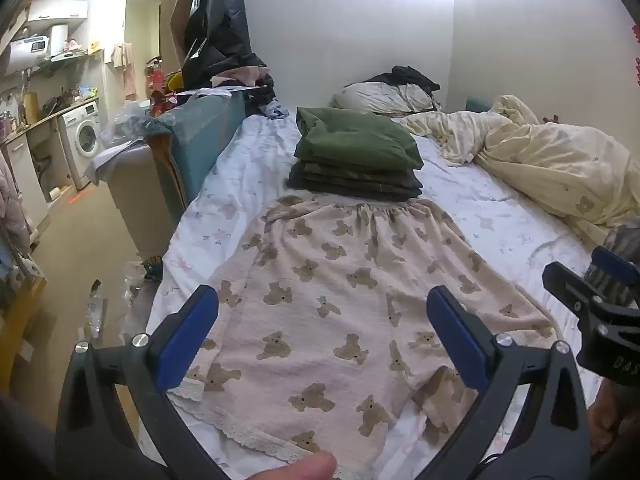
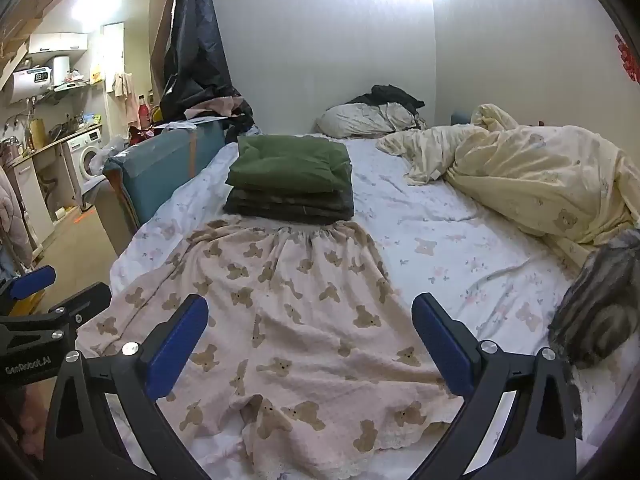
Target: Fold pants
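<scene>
Above pants point(image 1: 320, 300) hem, gaping tongs point(image 1: 322, 336)

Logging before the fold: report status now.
Left gripper, right gripper open, empty. Bear-print pants spread flat. Cat beside them.

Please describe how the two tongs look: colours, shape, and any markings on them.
Both the left tongs and the right tongs have curved black plastic arms, flat blue pads on the fingers, and round silver screws. White "GenRobot.AI" lettering marks the left tongs' side.
</scene>
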